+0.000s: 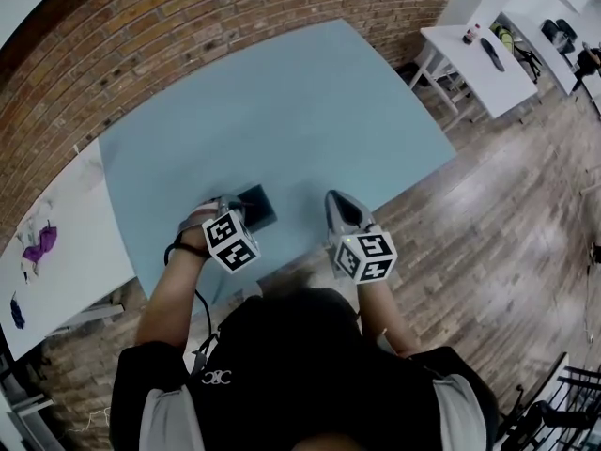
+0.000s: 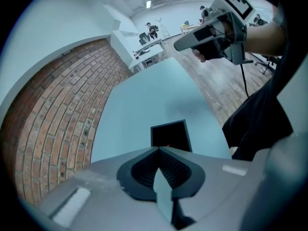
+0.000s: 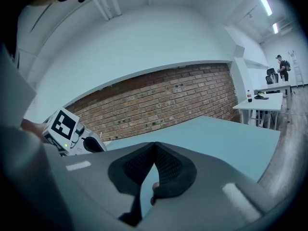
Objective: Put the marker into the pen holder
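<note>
The black square pen holder (image 1: 256, 206) stands on the light blue table (image 1: 282, 111) near its front edge. In the left gripper view the pen holder (image 2: 169, 134) sits just beyond the jaw tips, and a small red speck shows inside it. No marker is visible anywhere else. My left gripper (image 1: 223, 207) is right beside the holder, on its left. Its jaws meet at the tip and nothing is between them (image 2: 159, 149). My right gripper (image 1: 340, 197) hovers to the right of the holder, also shut and empty (image 3: 155, 143). Each gripper appears in the other's view: the right gripper (image 2: 211, 32), the left gripper (image 3: 72, 134).
A brick wall (image 1: 188, 26) runs along the table's far side. A white table (image 1: 56, 242) with purple items adjoins on the left. Another white table (image 1: 479, 59) with a bottle stands at the back right over a wooden floor (image 1: 507, 224).
</note>
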`<move>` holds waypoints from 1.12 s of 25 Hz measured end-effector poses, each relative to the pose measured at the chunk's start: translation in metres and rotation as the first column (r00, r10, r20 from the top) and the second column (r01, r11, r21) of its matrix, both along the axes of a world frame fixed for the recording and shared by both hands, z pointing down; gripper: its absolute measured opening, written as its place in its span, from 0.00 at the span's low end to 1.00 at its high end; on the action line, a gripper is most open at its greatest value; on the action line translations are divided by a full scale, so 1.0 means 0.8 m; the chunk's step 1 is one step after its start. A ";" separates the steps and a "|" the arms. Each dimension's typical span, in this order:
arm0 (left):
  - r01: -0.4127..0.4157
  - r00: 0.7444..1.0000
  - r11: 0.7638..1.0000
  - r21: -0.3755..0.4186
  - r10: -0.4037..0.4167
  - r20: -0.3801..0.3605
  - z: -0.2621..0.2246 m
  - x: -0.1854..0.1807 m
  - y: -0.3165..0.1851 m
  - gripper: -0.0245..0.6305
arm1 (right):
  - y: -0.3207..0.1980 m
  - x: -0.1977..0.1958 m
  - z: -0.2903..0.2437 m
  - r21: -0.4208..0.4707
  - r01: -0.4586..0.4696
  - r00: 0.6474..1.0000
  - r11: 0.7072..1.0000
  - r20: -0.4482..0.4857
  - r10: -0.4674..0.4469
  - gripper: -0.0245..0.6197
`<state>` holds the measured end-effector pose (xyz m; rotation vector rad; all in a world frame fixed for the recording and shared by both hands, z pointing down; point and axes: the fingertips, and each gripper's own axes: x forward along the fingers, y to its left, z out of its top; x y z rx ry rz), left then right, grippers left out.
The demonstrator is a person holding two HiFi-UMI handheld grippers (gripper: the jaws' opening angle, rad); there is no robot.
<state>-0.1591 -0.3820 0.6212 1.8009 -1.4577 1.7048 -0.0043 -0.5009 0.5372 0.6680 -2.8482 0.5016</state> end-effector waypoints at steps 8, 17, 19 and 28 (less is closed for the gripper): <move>0.298 0.916 0.914 0.277 -0.191 -0.352 -0.060 -0.010 0.005 0.05 | 0.009 -0.021 -0.007 0.022 0.061 0.998 0.998 0.003 -0.061 0.05; 0.621 0.744 0.629 0.468 -0.286 -0.604 -0.117 -0.063 0.062 0.05 | 0.035 -0.056 -0.023 0.069 0.134 0.991 0.989 0.004 -0.134 0.04; 0.659 0.711 0.598 0.456 -0.299 -0.636 -0.110 -0.069 0.078 0.05 | 0.041 -0.062 -0.025 0.078 0.141 0.990 0.987 0.005 -0.142 0.04; 0.705 0.686 0.505 0.497 -0.311 -0.658 -0.107 -0.095 0.116 0.05 | 0.052 -0.088 -0.035 0.116 0.164 0.986 0.980 -0.002 -0.165 0.04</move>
